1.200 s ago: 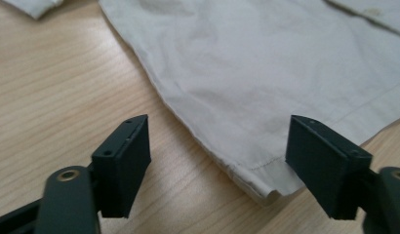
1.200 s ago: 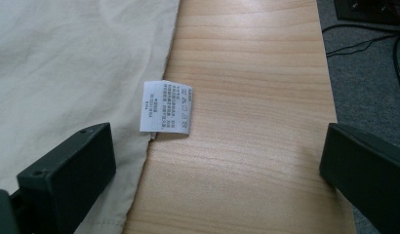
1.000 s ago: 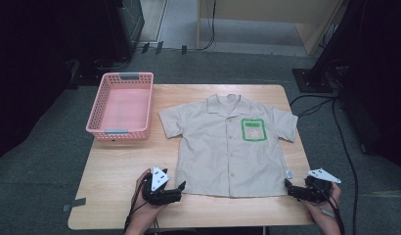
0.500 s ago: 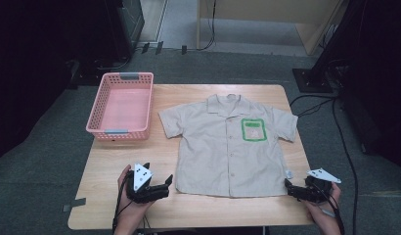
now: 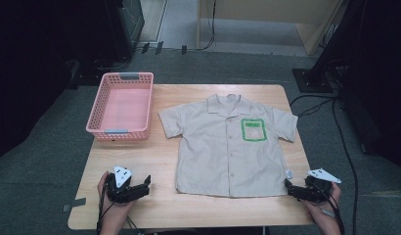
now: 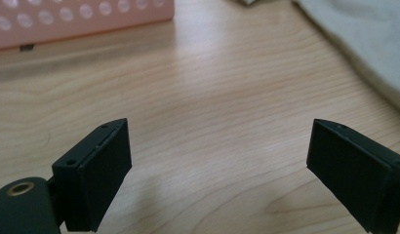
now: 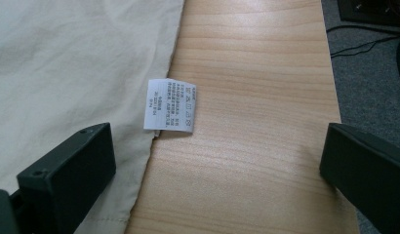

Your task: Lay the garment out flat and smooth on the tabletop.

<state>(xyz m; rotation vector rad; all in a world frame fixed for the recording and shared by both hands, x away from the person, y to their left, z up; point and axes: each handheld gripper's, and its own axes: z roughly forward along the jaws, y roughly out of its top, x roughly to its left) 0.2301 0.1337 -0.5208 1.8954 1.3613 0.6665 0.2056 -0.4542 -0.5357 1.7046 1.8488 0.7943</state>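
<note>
While the shirt [image 5: 228,144] lies flat mid-desk, both grippers are held released: left gripper [image 5: 144,186] off the hem, right gripper [image 5: 289,188] at the near-right corner. Each hem corner should be pinched squarely.

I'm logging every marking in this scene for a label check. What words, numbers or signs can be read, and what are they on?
Care label, white, sticking out from the side seam of the beige shirt: several lines of small print, too small and blurred to read.
Green-bordered pocket patch on the shirt's chest: some pattern inside, no legible text.
Pink basket and wooden table: no writing seen.
</note>
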